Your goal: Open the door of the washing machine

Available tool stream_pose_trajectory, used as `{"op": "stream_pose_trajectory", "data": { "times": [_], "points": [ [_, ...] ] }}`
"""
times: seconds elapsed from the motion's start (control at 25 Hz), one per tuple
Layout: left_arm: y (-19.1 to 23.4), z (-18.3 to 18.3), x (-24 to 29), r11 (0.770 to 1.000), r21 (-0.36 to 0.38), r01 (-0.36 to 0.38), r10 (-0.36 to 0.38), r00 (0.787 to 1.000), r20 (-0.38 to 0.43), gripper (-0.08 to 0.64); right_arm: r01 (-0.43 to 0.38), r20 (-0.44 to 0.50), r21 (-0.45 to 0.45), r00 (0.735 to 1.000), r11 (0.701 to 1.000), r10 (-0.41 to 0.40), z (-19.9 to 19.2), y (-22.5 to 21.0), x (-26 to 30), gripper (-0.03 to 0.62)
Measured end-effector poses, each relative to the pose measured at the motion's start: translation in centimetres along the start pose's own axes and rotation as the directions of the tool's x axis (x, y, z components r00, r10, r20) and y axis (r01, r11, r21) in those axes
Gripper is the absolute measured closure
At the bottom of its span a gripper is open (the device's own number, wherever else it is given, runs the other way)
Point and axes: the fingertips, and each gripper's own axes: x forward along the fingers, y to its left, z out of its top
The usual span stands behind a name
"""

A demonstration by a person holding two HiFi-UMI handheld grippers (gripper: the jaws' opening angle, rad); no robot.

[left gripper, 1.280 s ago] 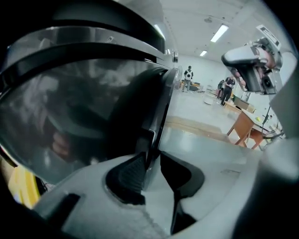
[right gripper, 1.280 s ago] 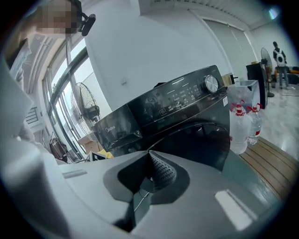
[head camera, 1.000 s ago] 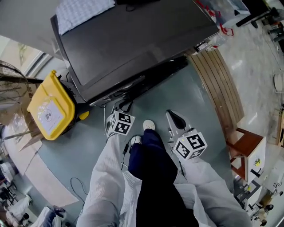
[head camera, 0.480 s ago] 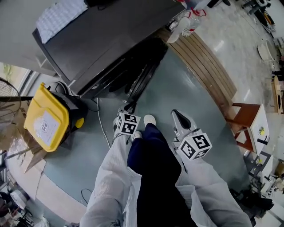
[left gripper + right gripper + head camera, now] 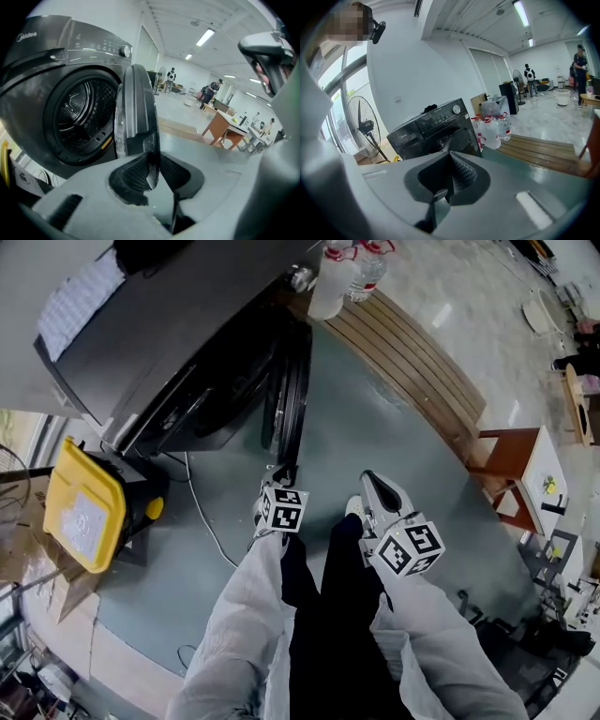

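Left gripper [image 5: 151, 171] pinches the rim of the round, dark, glass-fronted door [image 5: 136, 112], its jaws having just eased slightly wider; the door stands swung out, edge-on, from the dark grey front-loading washing machine [image 5: 42, 61]; right gripper [image 5: 451, 172] is pressed together, empty.

The brand "Midea" stands on the washing machine's [image 5: 29, 93] top panel.

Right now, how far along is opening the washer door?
Done: the door stands swung out, drum exposed. In hand: the left gripper pinches the door's edge, jaws just eased slightly. Left: probably only swinging wider and letting go. The right gripper is shut, empty.
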Motion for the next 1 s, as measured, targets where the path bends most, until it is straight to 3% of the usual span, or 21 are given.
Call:
{"op": "stream_pose_trajectory", "data": {
  "times": [0.2, 0.64, 1.0],
  "points": [
    [-5.2, 0.4, 2.1, 0.998, -0.057, -0.011, 0.011, 1.0, -0.004, 0.477, -0.04, -0.004, 0.006, 0.999, 0.999, 0.04, 0.0, -4.9, -2.2, 0.583],
    [-13.3, 4.0, 7.2, 0.972, -0.206, -0.116, 0.131, 0.99, 0.059, 0.474, -0.143, -0.061, -0.044, 0.988, 0.989, 0.14, 1.9, -15.3, -5.2, 0.583],
    [-19.1, 8.4, 12.5, 0.951, -0.3, -0.069, 0.107, 0.988, 0.114, 0.456, -0.103, -0.049, -0.012, 0.994, 0.995, 0.102, 3.5, -23.2, -7.9, 0.583]
  ]
}}
